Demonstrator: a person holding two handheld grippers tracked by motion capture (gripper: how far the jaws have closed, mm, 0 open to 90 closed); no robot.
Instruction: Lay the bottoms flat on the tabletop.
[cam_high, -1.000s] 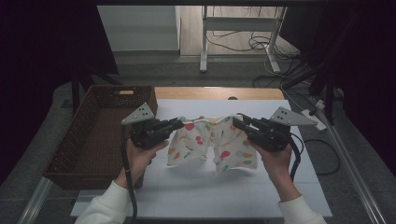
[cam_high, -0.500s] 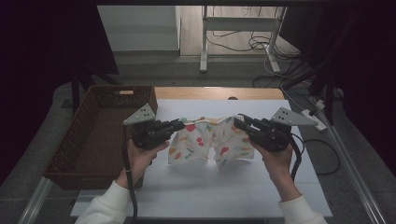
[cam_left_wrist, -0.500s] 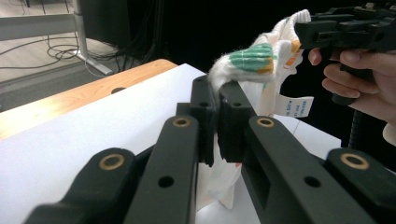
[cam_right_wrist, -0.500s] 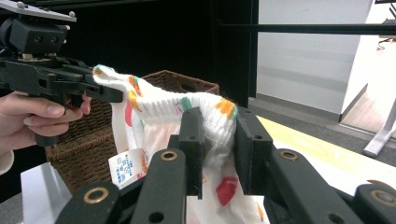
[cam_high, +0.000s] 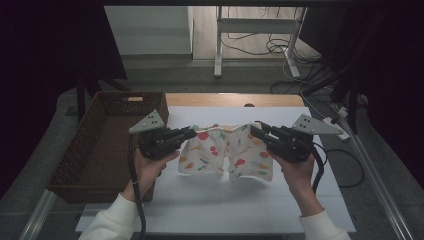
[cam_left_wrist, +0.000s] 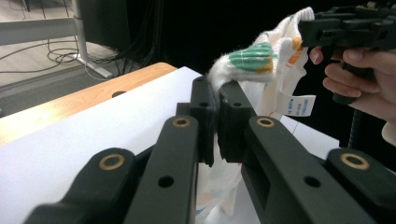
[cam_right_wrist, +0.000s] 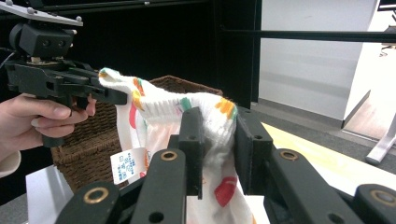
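A small white garment printed with coloured fruit hangs stretched between my two grippers above the white table. My left gripper is shut on the left end of its ribbed waistband, the jaws almost together. My right gripper is shut on the other end, with the bunched waistband pinched between its jaws. A white care label dangles inside the garment. Each gripper view shows the other gripper holding the far end.
A brown wicker basket stands at the table's left edge, close to my left hand. A wooden strip runs along the table's far side. Cables lie at the right; a metal stand and cords lie on the floor beyond.
The hanging lower part of the garment has shifted a little. Both hands and grippers stay where they were, still holding it.
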